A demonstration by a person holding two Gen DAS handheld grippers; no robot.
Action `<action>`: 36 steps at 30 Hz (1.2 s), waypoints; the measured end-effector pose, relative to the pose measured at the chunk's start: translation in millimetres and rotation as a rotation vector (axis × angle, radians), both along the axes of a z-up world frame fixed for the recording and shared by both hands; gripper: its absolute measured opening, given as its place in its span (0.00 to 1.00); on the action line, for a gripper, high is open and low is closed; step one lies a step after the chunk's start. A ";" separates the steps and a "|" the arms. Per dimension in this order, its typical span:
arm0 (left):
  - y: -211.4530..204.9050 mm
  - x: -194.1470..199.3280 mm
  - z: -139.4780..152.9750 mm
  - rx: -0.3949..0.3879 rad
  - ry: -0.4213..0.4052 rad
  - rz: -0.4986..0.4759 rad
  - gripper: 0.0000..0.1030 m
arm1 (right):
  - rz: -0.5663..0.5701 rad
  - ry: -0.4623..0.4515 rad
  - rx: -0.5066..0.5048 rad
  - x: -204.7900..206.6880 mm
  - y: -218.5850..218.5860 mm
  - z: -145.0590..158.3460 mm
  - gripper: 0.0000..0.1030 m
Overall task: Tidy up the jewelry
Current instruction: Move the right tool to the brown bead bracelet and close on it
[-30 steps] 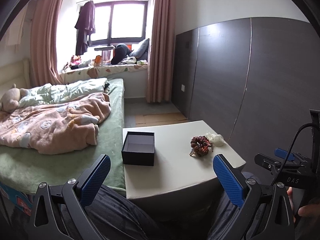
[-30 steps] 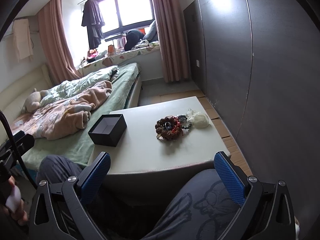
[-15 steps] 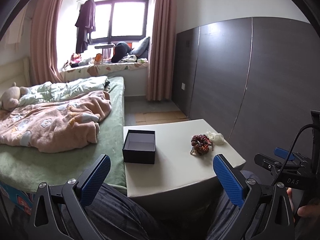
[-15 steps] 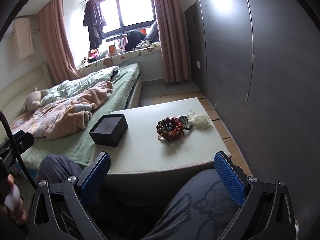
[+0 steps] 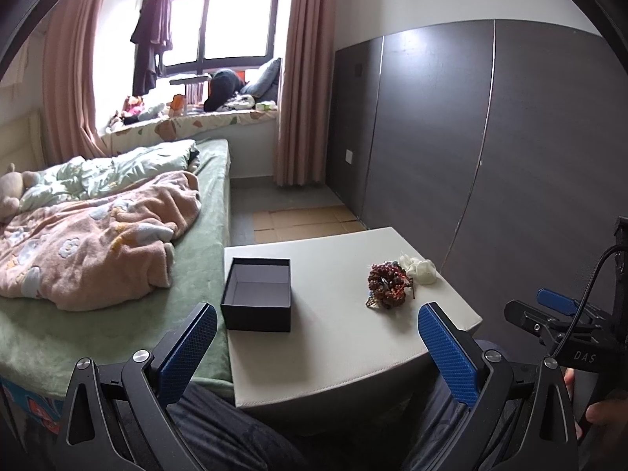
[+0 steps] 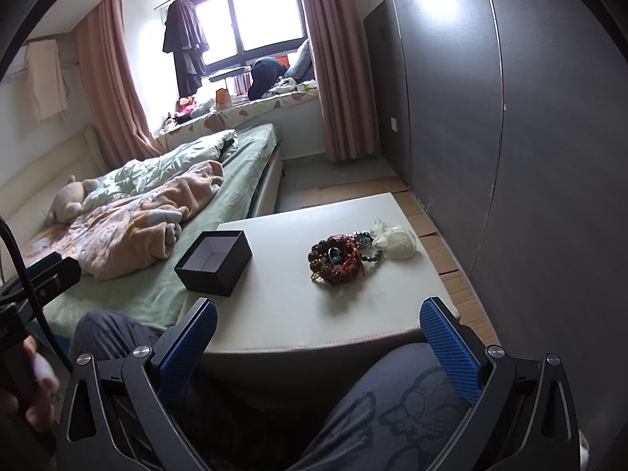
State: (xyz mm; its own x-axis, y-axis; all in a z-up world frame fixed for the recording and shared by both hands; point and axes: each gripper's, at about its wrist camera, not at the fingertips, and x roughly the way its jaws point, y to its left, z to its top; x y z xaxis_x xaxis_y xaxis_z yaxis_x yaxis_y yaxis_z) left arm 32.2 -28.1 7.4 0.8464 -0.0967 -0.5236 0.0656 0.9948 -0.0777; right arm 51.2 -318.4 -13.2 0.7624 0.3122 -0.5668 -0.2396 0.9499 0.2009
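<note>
Nearest the cameras, the left tongs (image 5: 317,336) and right tongs (image 6: 318,333) both hang spread wide and carry nothing, held low over the person's lap short of the table's (image 6: 306,314) front edge. Judging by this, the sorting has not begun and every piece is left to move. On the table's left side, by the bed (image 5: 117,314), stands an open black box (image 5: 257,299); its pale inside looks bare, with no lid in sight. Well apart from it, toward the right, lies the jewelry (image 6: 336,259), a tangled heap of reddish-brown beads with darker beads trailing off, touching a small white pouch (image 6: 396,241) just beyond it.
</note>
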 end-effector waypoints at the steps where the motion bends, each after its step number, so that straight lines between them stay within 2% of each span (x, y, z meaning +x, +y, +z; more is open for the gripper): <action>1: -1.5 6.7 -1.6 -0.003 0.008 -0.005 0.99 | -0.002 0.005 0.010 3.7 -3.1 -1.1 1.00; 13: -18.6 79.2 -21.3 -0.050 0.125 -0.066 0.99 | -0.036 0.100 0.081 58.8 -30.2 -19.7 1.00; 20: -28.5 117.9 -34.9 -0.054 0.182 -0.080 0.99 | 0.005 0.164 0.183 96.1 -37.1 -41.2 1.00; 22: -31.6 132.1 -40.3 -0.061 0.202 -0.090 0.99 | 0.020 0.187 0.222 108.6 -37.3 -48.7 0.98; 24: -33.6 143.6 -46.3 -0.063 0.219 -0.095 0.98 | 0.024 0.205 0.247 120.0 -36.5 -55.7 0.90; 26: -36.4 157.7 -54.5 -0.061 0.244 -0.105 0.94 | 0.026 0.234 0.271 134.4 -35.8 -65.0 0.81; 31: -38.1 186.6 -76.2 -0.077 0.302 -0.122 0.84 | 0.041 0.296 0.336 169.7 -31.3 -90.6 0.76; 33: -37.1 196.0 -84.4 -0.088 0.328 -0.126 0.78 | 0.045 0.328 0.353 184.7 -26.9 -102.0 0.68; 35: -34.8 205.7 -92.2 -0.105 0.355 -0.127 0.69 | 0.056 0.352 0.367 199.7 -19.6 -111.7 0.67; 36: -34.0 209.3 -95.3 -0.112 0.366 -0.127 0.68 | 0.057 0.362 0.370 205.3 -16.3 -115.7 0.67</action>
